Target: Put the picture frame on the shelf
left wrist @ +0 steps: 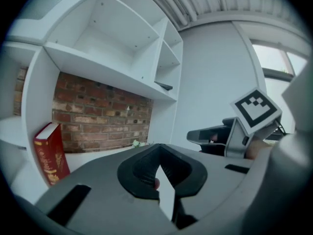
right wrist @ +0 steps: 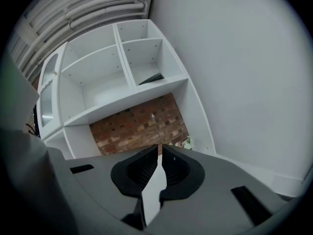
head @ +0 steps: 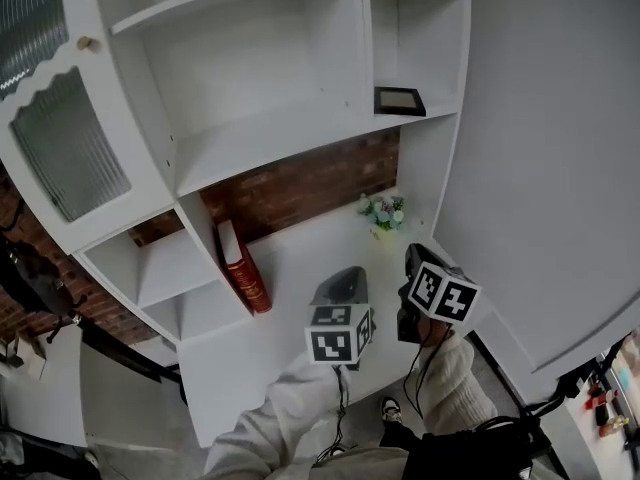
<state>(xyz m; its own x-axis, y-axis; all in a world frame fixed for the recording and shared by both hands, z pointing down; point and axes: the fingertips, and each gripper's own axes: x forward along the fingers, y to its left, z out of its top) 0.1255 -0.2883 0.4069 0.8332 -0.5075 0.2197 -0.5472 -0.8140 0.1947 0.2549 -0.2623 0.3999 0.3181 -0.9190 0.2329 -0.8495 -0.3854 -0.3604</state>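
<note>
Picture frame (head: 400,100) is seen lying on the shelf (head: 280,143). Left gripper (left wrist: 157,166) and right gripper (right wrist: 160,153) are closed, empty. Placement judged done; no further move is called for.

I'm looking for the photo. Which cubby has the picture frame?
The lower narrow cubby on the right, above the flowers: only there does the picture frame lie.
</note>
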